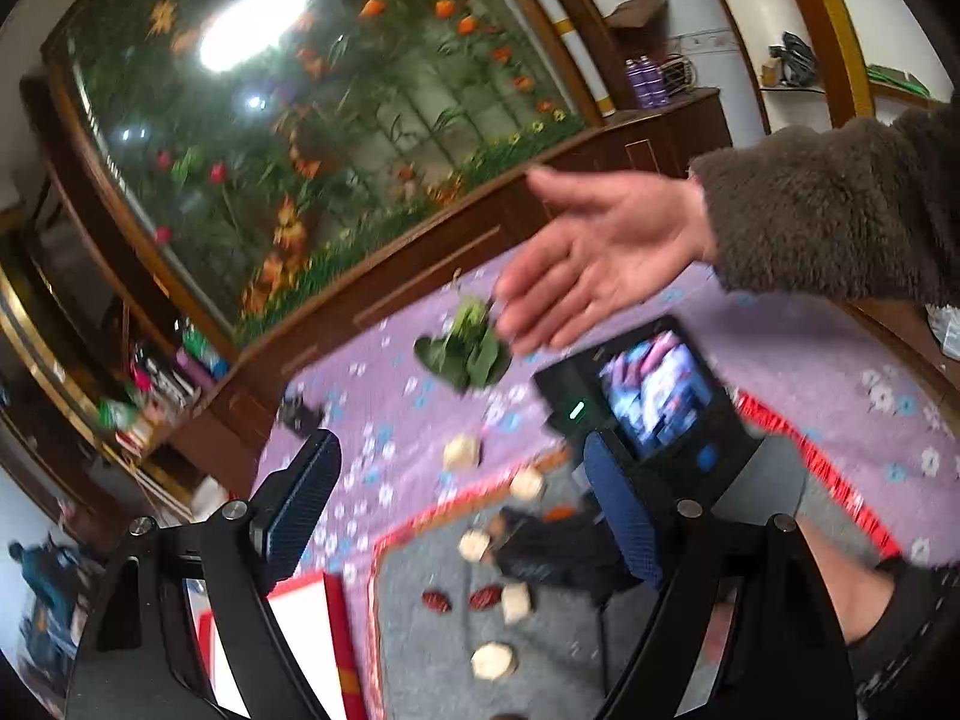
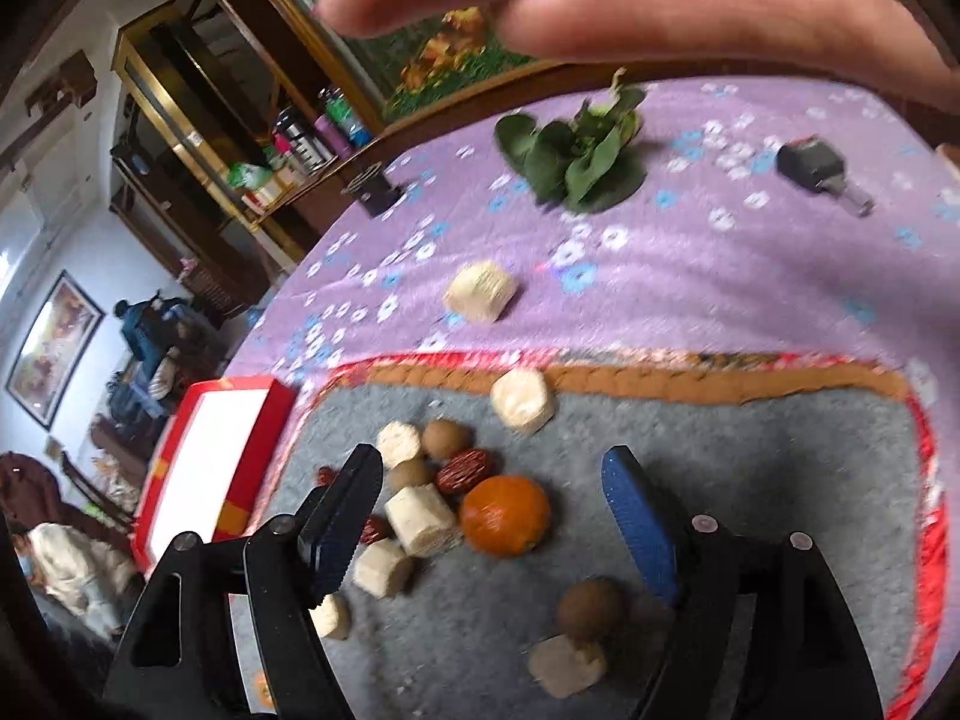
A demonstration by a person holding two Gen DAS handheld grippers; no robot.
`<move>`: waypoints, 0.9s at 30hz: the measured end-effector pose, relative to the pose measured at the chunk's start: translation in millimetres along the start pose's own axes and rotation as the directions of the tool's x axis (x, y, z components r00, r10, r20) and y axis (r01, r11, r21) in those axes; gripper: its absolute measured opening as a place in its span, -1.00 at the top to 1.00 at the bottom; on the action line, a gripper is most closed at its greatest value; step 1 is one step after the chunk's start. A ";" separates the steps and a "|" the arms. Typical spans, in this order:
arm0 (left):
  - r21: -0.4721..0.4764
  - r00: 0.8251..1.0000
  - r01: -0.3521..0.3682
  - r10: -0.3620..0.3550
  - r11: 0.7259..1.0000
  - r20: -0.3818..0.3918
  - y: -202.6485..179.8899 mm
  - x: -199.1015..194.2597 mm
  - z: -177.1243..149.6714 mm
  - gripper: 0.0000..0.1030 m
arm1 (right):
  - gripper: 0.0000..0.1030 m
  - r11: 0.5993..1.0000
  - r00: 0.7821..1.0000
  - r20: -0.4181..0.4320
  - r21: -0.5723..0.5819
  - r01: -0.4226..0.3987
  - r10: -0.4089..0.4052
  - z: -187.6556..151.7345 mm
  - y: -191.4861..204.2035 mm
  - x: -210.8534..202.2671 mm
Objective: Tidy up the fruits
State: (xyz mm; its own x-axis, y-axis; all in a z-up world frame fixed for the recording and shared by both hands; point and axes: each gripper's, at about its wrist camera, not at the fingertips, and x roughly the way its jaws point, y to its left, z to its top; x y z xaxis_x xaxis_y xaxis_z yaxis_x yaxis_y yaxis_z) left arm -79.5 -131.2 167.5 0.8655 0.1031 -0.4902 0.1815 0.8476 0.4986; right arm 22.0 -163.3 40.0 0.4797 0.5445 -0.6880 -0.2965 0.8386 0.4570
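A: Fruits, mostly on the grey mat (image 2: 750, 480). An orange (image 2: 506, 516) sits in a cluster with red dates (image 2: 464, 470), brown longans (image 2: 445, 438) and pale cut chunks (image 2: 420, 519). One longan (image 2: 591, 609) lies apart, near the right gripper's blue finger, touching a chunk.

B: Anything off the mat?

A: One chunk (image 2: 480, 291) out on the purple cloth (image 2: 750, 300), another (image 2: 522, 399) at the mat's far edge. Leafy greens (image 2: 576, 162) lie farther still. Strays, I'd judge, to be gathered in.

B: Claws?

A: Right gripper (image 2: 498, 516) spread wide, empty, hanging over the cluster with the orange between its fingers but untouched. Left gripper (image 1: 462, 510) also wide, nothing held, tilted up over the mat.

B: The hand?

A: A bare hand (image 1: 594, 258), palm open, blurred, over the cloth near the greens. It holds nothing that I can see. Purpose uncertain.

B: Container?

A: A red box (image 2: 240, 462) with a white inside, left of the mat. Likely the destination; not certain.

B: Progress?

A: Early, I'd judge. Sorting not begun; kinds lie mixed.
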 end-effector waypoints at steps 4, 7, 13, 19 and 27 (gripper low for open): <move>0.052 1.000 -0.010 0.010 0.999 0.004 -20.9 -2.9 16.5 -0.63 | -0.51 0.997 1.000 0.019 0.073 0.003 -0.004 5.3 -16.7 -5.3; 0.091 0.999 -0.033 0.034 0.995 0.000 -34.7 1.0 26.2 -0.63 | -0.53 0.992 1.000 0.020 0.121 0.021 -0.024 7.8 -30.2 -6.8; 0.128 0.999 -0.049 0.050 0.991 -0.005 -56.7 7.4 42.1 -0.63 | -0.53 0.982 0.999 0.036 0.186 0.032 -0.040 11.3 -45.1 -3.7; 0.155 0.998 -0.057 0.057 0.986 0.001 -74.6 9.6 53.2 -0.63 | -0.53 0.981 0.998 0.040 0.192 0.035 -0.044 12.9 -49.0 0.1; 0.153 0.998 -0.054 0.055 0.987 -0.002 -80.4 11.5 57.4 -0.63 | -0.53 0.979 0.998 0.050 0.202 0.028 -0.039 14.1 -49.1 0.3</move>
State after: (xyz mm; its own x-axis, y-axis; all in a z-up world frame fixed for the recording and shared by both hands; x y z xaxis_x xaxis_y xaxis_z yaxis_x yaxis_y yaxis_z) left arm -57.3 -228.1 162.8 0.8733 0.1504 -0.4634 0.2036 0.7515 0.6276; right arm 48.3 -204.5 25.3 0.5313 0.5104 -0.6762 -0.1105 0.8331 0.5420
